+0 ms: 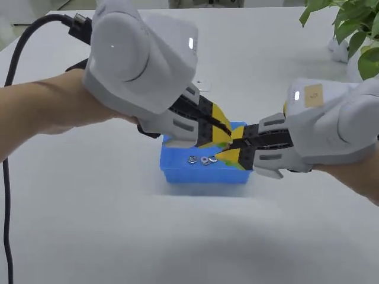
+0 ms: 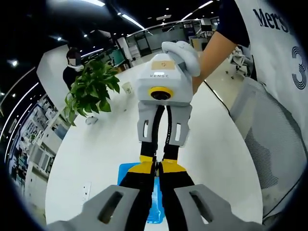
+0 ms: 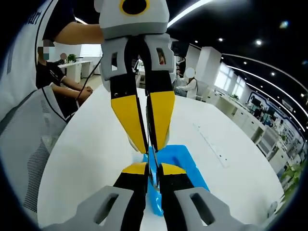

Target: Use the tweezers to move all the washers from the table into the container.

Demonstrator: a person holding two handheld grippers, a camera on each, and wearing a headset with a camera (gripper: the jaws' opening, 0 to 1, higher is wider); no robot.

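Centre frame, left gripper and right gripper meet tip to tip over the blue container, jaws pinched shut, likely for a drop. What they pinch is too small to tell. Three washers already lie inside.

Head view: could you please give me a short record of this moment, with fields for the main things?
Container: blue container on the white table
Washers: a few washers lying inside the container
Left gripper: above the container, jaws drawn together
Right gripper: tip to tip with the left gripper, jaws drawn together
Held item: cannot tell what, if anything, sits between the jaws
Background: plant at the table's far right
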